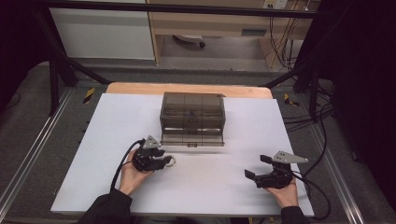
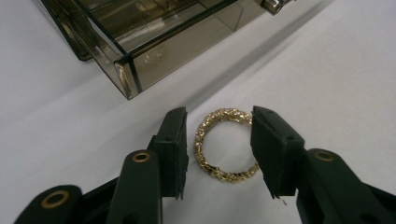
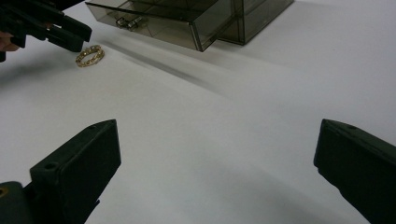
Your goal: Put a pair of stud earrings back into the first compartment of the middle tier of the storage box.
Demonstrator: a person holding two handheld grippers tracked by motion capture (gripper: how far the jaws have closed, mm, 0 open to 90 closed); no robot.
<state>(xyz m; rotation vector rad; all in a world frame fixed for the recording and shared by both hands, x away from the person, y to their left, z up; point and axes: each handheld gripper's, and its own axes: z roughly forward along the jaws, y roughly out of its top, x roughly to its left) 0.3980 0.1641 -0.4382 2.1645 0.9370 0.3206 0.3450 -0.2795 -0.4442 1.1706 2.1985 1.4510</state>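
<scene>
- Your left gripper (image 1: 164, 161) sits low over the white table (image 1: 93, 154), just in front of the smoky clear drawer box (image 1: 192, 119); its jaws are partly open and straddle the gold bracelet (image 1: 171, 161).
- In the left gripper view, the gold bracelet (image 2: 225, 144) lies flat on the table between your two black jaws. One jaw stands just beside the ring's edge; the other meets or overlaps its rim, and you cannot tell whether it presses. The ring is not lifted.
- The drawer box (image 2: 154, 42) lies beyond the bracelet, its lower drawer pulled out toward you.
- Your right gripper (image 1: 259, 167) rests well apart at the table's right, jaws spread wide, with nothing between them.
- In the right gripper view, the bracelet (image 3: 89, 55) lies far off on the table beside your left gripper (image 3: 70, 35), near the open drawer (image 3: 154, 21).
</scene>
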